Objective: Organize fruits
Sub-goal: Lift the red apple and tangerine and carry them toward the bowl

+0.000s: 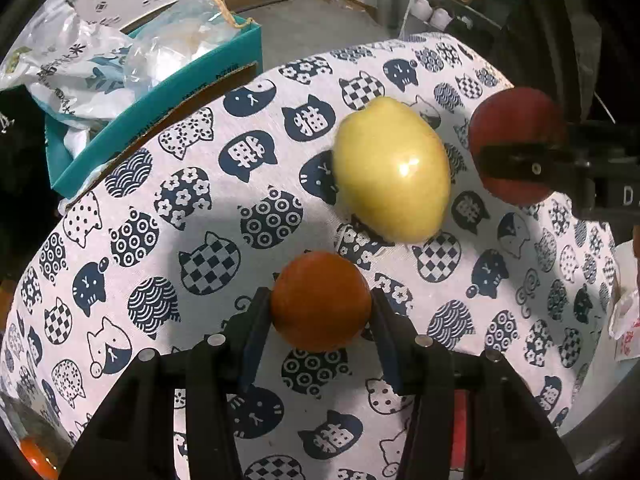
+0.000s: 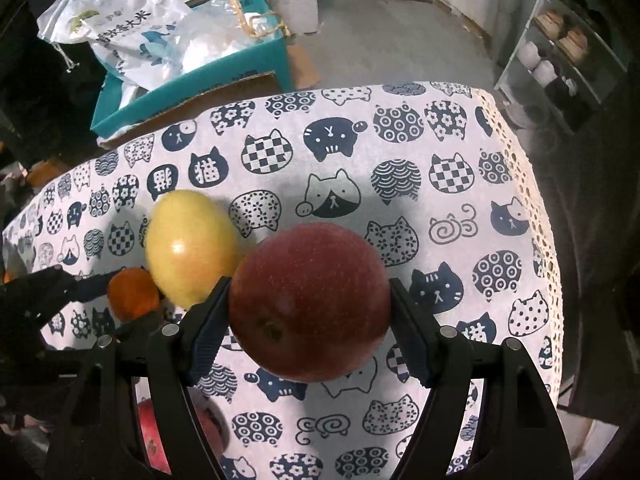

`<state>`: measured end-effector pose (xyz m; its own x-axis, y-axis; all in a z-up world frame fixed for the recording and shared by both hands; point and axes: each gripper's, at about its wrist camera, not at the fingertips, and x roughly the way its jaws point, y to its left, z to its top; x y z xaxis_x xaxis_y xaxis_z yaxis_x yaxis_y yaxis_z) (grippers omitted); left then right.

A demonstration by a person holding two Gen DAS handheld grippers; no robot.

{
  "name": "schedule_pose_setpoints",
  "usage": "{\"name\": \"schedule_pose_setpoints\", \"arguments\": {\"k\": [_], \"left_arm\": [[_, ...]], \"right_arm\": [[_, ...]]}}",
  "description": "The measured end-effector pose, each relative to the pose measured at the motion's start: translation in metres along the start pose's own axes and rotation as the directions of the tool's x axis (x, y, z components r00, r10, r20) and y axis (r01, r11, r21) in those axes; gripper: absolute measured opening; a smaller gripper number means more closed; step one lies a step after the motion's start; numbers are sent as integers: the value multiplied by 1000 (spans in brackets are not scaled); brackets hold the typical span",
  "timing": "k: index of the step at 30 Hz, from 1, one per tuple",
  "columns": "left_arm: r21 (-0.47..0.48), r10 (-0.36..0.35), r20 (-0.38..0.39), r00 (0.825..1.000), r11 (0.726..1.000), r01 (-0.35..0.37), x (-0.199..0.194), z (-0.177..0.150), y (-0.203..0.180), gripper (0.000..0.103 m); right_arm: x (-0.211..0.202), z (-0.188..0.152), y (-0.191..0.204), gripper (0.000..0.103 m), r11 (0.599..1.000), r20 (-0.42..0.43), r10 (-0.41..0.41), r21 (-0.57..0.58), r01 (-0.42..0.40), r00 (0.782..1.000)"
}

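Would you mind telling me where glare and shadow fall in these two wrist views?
Left wrist view: a bright glare spot on the yellow apple, a broad soft shadow across the tablecloth. Right wrist view: the same glare, the red apple evenly lit, corners dark.

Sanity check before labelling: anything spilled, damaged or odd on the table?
Nothing stands out. Left gripper is shut on the orange, right gripper on the red apple, both squarely. The yellow apple lies on its side on the cloth, intact. No spills.
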<state>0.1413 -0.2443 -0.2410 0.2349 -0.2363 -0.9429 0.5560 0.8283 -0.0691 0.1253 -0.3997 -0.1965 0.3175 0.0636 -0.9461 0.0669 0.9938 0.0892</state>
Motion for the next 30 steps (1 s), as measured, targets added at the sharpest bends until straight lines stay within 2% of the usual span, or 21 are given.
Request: {"name": "schedule_pose_setpoints", "arguments": {"k": [16, 30], "left_arm": [[-26, 25, 129, 991, 999, -22, -72, 4, 3, 49], [-40, 48, 245, 968, 998, -39, -153, -11, 4, 49]], "right_arm": [[-45, 1, 22, 75, 999, 116, 6, -50, 0, 993], [-107, -5, 52, 75, 992, 249, 55, -125, -24, 967]]}}
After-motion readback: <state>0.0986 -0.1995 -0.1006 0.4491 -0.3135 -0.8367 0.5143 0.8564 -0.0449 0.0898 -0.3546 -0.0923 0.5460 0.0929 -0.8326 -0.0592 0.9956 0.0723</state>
